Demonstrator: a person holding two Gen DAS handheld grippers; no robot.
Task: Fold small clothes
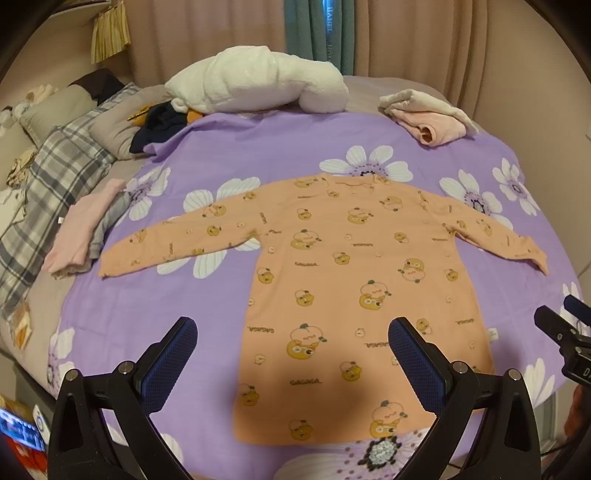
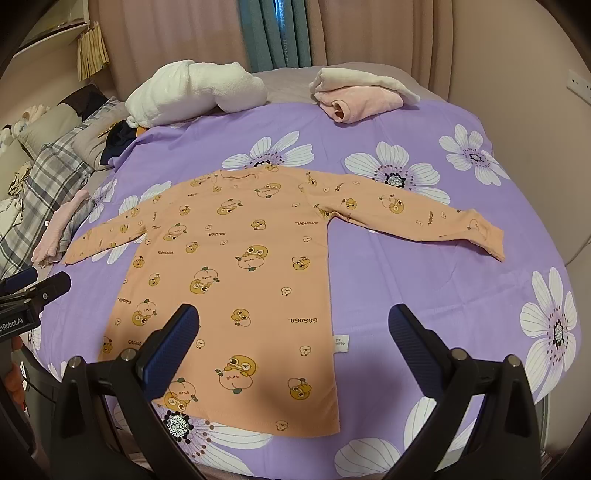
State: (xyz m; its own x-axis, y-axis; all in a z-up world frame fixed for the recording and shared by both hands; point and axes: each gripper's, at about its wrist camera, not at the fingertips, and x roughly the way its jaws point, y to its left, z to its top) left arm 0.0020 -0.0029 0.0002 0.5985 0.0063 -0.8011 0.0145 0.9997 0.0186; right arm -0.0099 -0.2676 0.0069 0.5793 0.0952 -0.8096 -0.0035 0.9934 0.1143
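Left tool (image 1: pixel 291 354): spread as wide as it goes, nothing between its blue pads, hanging tilted down over the lower left part of the shirt without touching it.
Right tool (image 2: pixel 293 341): likewise fully released and empty, hanging over the shirt's lower right edge; its left finger sits above the cloth, its right finger above bare bedspread.
Shirt (image 1: pixel 332 280): a small peach long-sleeved top printed with cartoon figures, spread flat and unfolded in the middle of the bed, hem toward the tools, neck away, both sleeves stretched out to the sides.
Side label (image 2: pixel 340 341): a small white tag sticking out from the shirt's right edge.
Bedspread (image 1: pixel 155 306): purple with big white flowers, lying under the shirt.
Pink and grey clothes (image 1: pixel 83 236): a small pile just beside the left cuff.
Pink and cream bundle (image 2: pixel 360 96): at the far right edge of the bed, well apart from the shirt.
White fluffy blanket (image 1: pixel 255 79): bunched at the far side.
Plaid cloth (image 1: pixel 55 177): along the left, by the pillows.
Curtains (image 2: pixel 369 33): behind the bed.
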